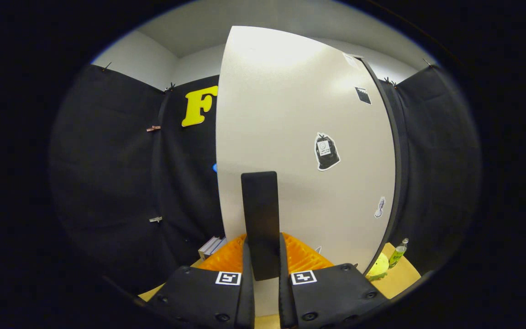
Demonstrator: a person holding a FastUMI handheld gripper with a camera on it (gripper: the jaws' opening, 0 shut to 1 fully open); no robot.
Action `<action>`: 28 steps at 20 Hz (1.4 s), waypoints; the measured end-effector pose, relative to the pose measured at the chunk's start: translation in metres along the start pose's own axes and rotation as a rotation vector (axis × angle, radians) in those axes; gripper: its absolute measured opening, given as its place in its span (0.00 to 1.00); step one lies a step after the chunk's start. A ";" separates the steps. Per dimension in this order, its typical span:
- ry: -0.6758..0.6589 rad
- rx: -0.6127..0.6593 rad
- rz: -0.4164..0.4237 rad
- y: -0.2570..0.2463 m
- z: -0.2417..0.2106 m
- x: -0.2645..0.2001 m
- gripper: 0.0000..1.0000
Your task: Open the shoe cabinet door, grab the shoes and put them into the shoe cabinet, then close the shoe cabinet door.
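Gripper (263,274), seen along its two fingers (247,292): fingers nearly closed, parallel and pointing forward, each pressing one side of the upright door handle (260,219) held between them. Square markers sit on both finger mounts.

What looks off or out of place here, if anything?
Nothing stands out. The gripper is shut on the black handle of the white cabinet door, whose stickers look intact. A green bottle stands upright beside the cabinet.

Black cloth (107,160) is hung around the booth, fastened by small clips (153,128). White walls (135,59) and a grey ceiling (199,23) are seen above it.
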State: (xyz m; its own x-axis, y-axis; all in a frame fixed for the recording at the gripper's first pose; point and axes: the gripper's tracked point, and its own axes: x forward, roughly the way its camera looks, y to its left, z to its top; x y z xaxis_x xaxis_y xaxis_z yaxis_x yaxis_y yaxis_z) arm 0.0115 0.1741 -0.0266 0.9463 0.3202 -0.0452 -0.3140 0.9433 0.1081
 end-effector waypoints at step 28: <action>0.026 0.021 -0.114 -0.197 0.027 -0.133 0.20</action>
State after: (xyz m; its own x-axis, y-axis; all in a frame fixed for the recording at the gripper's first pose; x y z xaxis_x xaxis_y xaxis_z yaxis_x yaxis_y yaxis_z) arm -0.0502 -0.0567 -0.0151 0.9732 0.2137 -0.0843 -0.2028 0.9716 0.1219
